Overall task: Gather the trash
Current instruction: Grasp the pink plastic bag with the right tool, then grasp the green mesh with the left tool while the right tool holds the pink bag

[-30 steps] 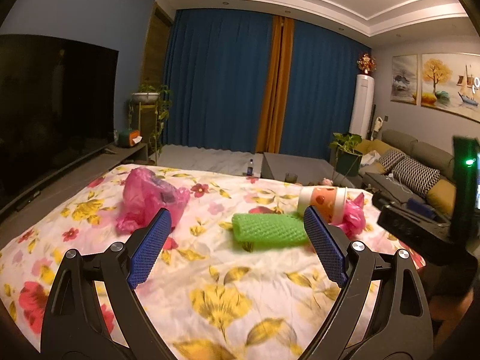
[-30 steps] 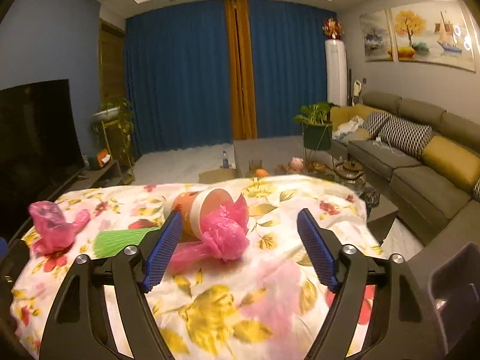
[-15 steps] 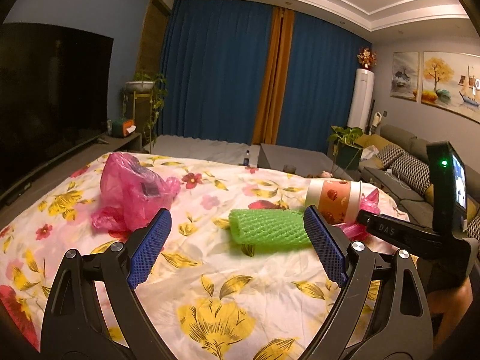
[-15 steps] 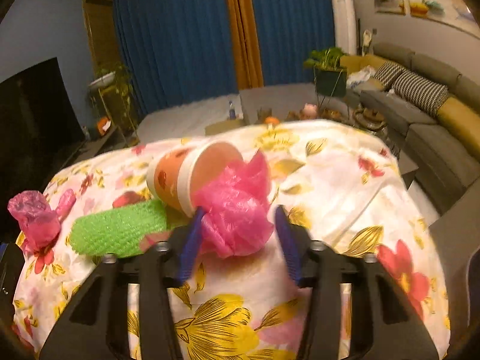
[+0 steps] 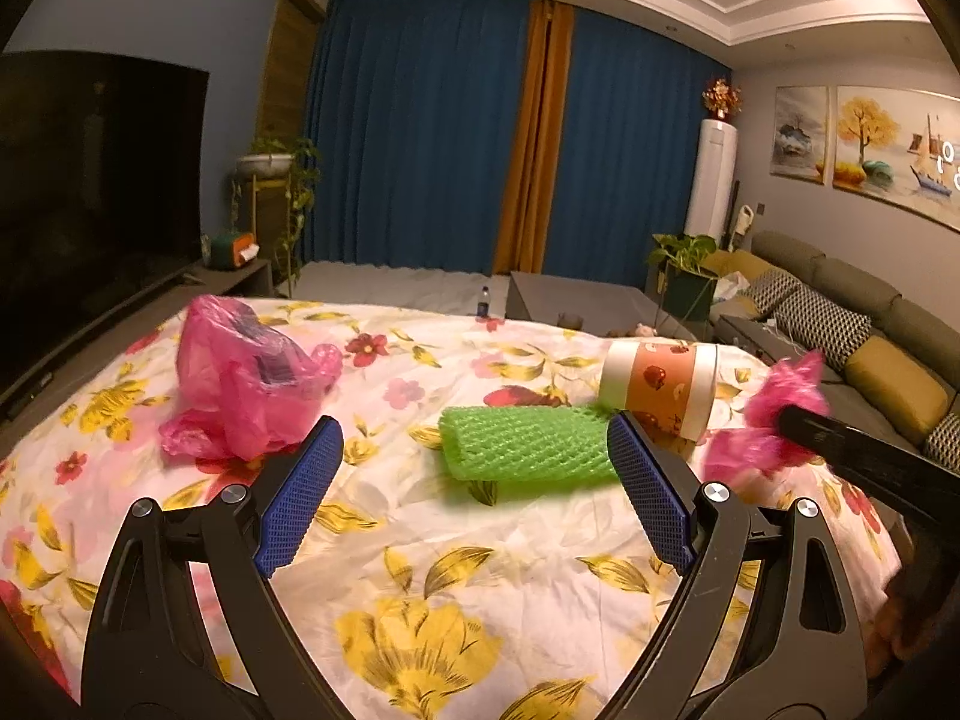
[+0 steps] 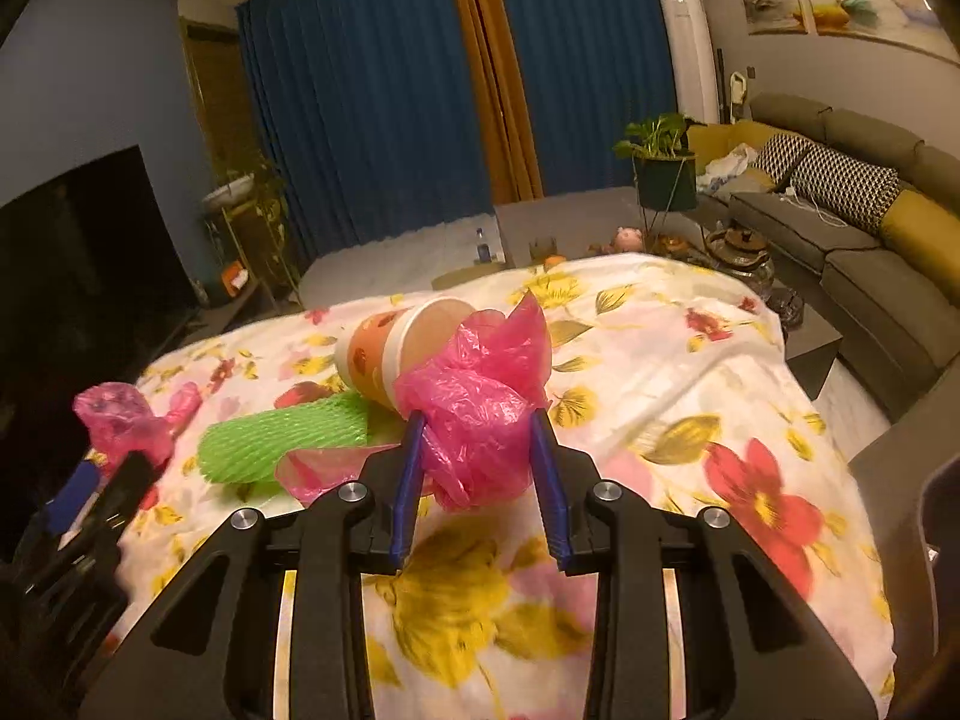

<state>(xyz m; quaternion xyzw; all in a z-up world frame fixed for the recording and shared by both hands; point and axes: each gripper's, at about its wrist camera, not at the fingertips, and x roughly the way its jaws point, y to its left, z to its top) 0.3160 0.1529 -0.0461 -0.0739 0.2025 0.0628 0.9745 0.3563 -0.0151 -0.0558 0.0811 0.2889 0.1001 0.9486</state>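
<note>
Right tool [image 6: 477, 444] clamps pink bag [image 6: 480, 402] near cloth edge; left tool [image 5: 474, 480] spread.

Pink plastic bag [image 6: 480, 414]; green foam net [image 5: 528, 444]; orange-white paper cup [image 5: 660, 387]; white cloth [image 5: 480, 540], yellow-red floral; blue curtains [image 5: 420, 132].

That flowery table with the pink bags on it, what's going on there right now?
A person is collecting trash with two handheld grippers. The right gripper has closed on a crumpled pink plastic bag beside a tipped paper cup. The left gripper is open above the tablecloth, near a green foam net and another pink bag.
</note>
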